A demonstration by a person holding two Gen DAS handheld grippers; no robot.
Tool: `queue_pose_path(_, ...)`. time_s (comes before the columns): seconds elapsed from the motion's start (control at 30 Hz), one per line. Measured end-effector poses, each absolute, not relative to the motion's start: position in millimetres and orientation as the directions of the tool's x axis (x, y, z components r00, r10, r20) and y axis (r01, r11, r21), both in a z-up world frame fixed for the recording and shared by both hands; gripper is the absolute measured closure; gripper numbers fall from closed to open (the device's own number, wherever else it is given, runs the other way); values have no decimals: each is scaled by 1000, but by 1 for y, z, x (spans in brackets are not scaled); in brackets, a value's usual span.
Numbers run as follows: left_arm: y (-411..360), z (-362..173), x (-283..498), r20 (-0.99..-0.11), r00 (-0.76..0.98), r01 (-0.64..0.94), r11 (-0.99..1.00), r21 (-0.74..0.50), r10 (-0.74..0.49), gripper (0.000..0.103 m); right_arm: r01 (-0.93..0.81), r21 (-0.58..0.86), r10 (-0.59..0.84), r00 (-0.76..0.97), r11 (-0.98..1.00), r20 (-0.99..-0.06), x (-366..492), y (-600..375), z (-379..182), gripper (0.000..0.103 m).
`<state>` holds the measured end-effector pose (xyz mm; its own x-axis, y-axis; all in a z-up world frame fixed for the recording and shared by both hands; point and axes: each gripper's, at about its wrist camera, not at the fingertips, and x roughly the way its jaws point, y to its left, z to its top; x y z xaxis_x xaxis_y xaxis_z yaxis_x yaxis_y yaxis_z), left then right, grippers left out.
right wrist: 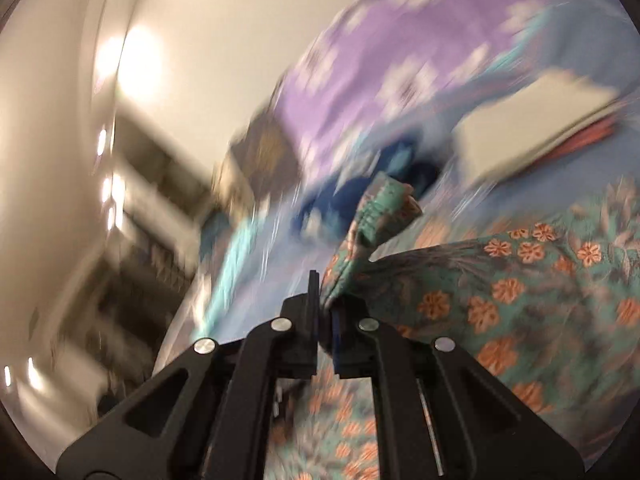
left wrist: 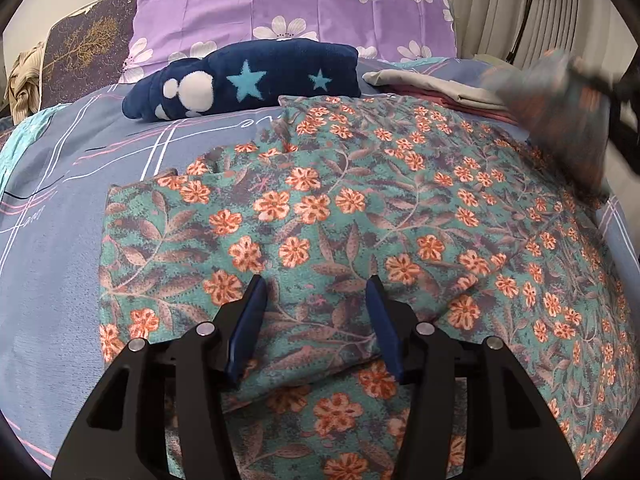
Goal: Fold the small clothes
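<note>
While the right gripper carries its pinched corner, these points apply.

Garment: the floral garment (left wrist: 360, 216) lies spread on the bed sheet (left wrist: 60, 184), filling the centre and the 3 to 6 o'clock part of the left wrist view; a lifted, blurred corner of it hangs at 2 o'clock there.

Left gripper: the left gripper (left wrist: 316, 292) hovers over the near edge at 6 o'clock, jaws wide apart, holding nothing; whether its tips touch the cloth I cannot tell.

Right gripper: the right gripper (right wrist: 325, 300) is clamped narrow on a bunched corner of the cloth, which sticks up toward 12 o'clock between the fingers; the heavy blur suggests a fast sweep.

Step in hand: probably bringing the lifted corner across the body for a fold.

Doing it well: in my judgement, press the near edge with the free tool so the base does not slide, carry the corner low and slowly, and lay it edge to edge before letting go.

Long axis: it seems to run from 7 o'clock to 2 o'clock in the left view.

Pointing: which end is neck or hem cannot be told.

Behind: a navy star blanket (left wrist: 248, 80) at 11 o'clock, a folded pile (left wrist: 432, 88) at 1 o'clock, and a purple pillow (left wrist: 296, 4) at 12 o'clock, all clear of the fold path.
</note>
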<state>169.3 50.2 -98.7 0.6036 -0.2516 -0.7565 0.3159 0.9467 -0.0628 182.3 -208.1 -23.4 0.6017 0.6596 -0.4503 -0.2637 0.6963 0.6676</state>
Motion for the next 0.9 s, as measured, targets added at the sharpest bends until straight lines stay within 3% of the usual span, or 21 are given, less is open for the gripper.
queue_pose_path(0.1, 54, -98, 170, -752, 596, 322, 942, -95, -280, 47, -265, 589, 628, 515, 764, -583, 181, -172, -61, 94)
queue_pose_path(0.17, 56, -99, 171, -749, 592, 326, 938, -118, -299, 46, -266, 576, 626, 468, 773, -624, 174, -164, -78, 92)
queue_pose_path(0.37, 60, -99, 172, -739, 583, 330, 930, -164, -337, 45, -294, 541, 608, 511, 788, -608, 164, -165, -73, 68)
queue_pose_path(0.43, 64, -97, 172, -730, 582, 328, 925, -192, -357, 45, -318, 514, 598, 534, 797, -597, 161, -157, -68, 68)
queue_pose_path(0.5, 74, -92, 171, -706, 582, 309, 913, -267, -404, 45, -409, 463, 618, 518, 786, -591, 150, -141, -67, 68)
queue_pose_path(0.6, 91, -85, 169, -608, 530, 295, 801, -521, -591, 45, -544, 355, 626, 469, 760, -623, 134, -114, -70, 61)
queue_pose_path(0.67, 88, -81, 170, -562, 495, 306, 738, -601, -663, 45, -560, 338, 621, 452, 756, -640, 133, -105, -74, 61)
queue_pose_path(0.77, 66, -76, 171, -581, 441, 339, 726, -598, -685, 44, -521, 360, 611, 463, 774, -642, 138, -113, -77, 61)
queue_pose_path(0.9, 41, -88, 178, -698, 407, 312, 807, -501, -590, 44, -471, 351, 571, 492, 810, -657, 133, -127, -75, 61)
